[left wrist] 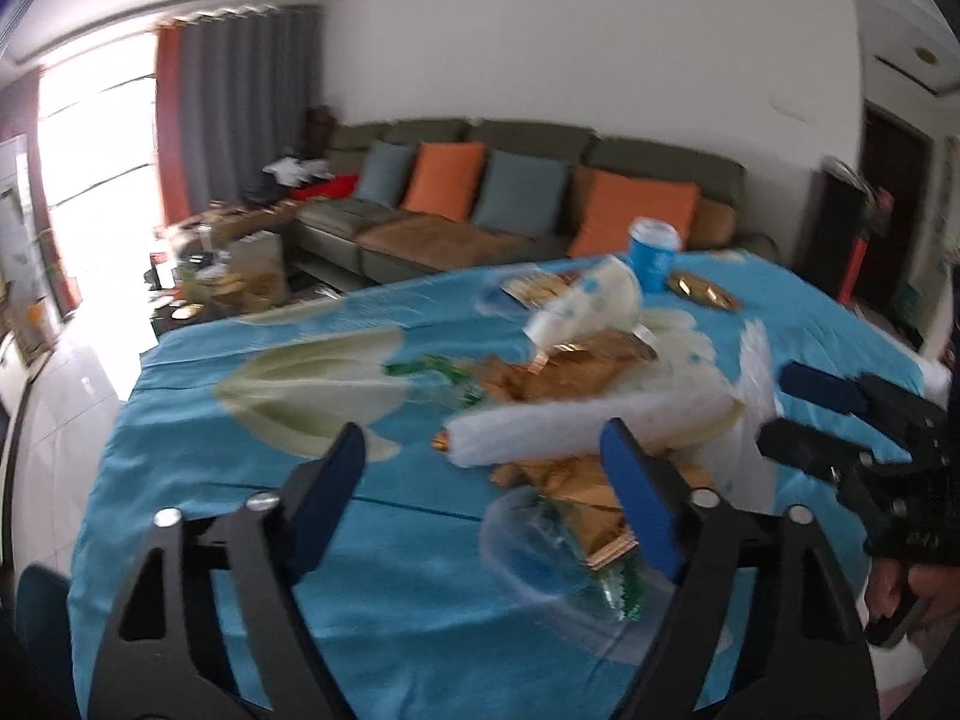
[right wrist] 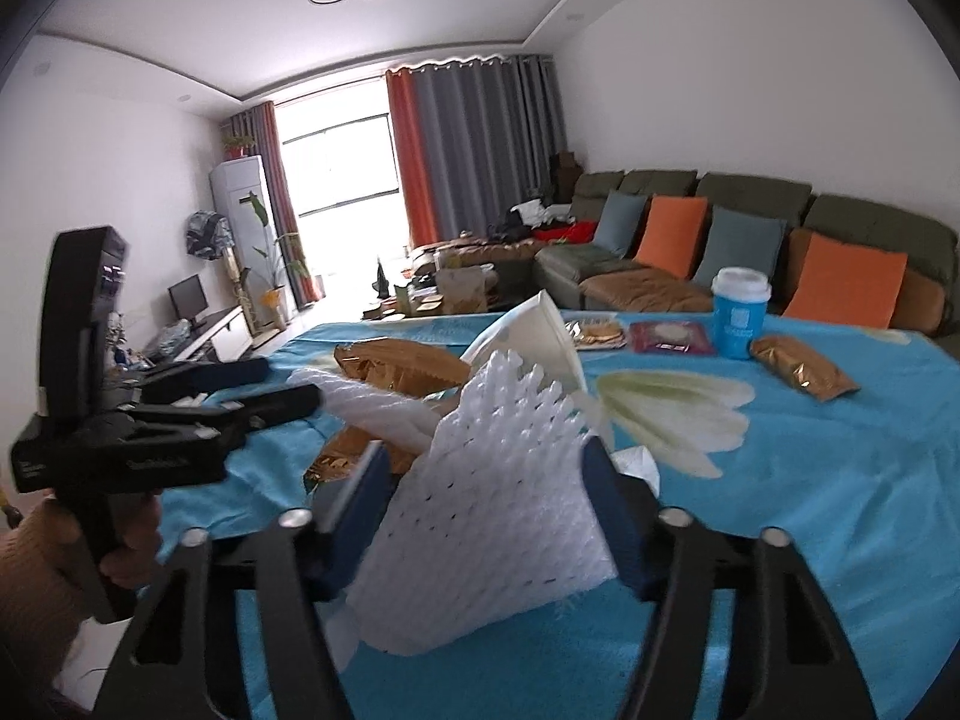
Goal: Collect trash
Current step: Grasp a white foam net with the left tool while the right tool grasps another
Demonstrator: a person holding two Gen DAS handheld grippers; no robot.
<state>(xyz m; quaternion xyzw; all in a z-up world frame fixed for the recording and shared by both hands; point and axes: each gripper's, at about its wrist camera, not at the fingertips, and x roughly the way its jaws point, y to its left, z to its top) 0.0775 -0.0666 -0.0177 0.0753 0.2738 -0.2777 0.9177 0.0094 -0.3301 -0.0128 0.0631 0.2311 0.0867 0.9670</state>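
1. My left gripper [left wrist: 486, 480] has matt black plastic arms, blue rubbery pads and shiny metal pivot pins.
2. The foam net [right wrist: 510, 516] between my right gripper [right wrist: 489, 516] pads is white, soft and meshed.
3. The tablecloth [left wrist: 240, 480] is blue cloth with a slight sheen.
4. The gold wrappers [left wrist: 540, 372] are glossy crinkled foil.
5. The cup [right wrist: 739, 315] looks like paper with a plastic lid.
6. The sofa [right wrist: 750, 192] cushions are matt cloth.

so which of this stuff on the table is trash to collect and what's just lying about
Trash:
white foam net, between the right gripper fingers
gold wrappers
crushed paper cup
clear plastic lid

Lying about:
blue cup
sofa cushions
floral tablecloth
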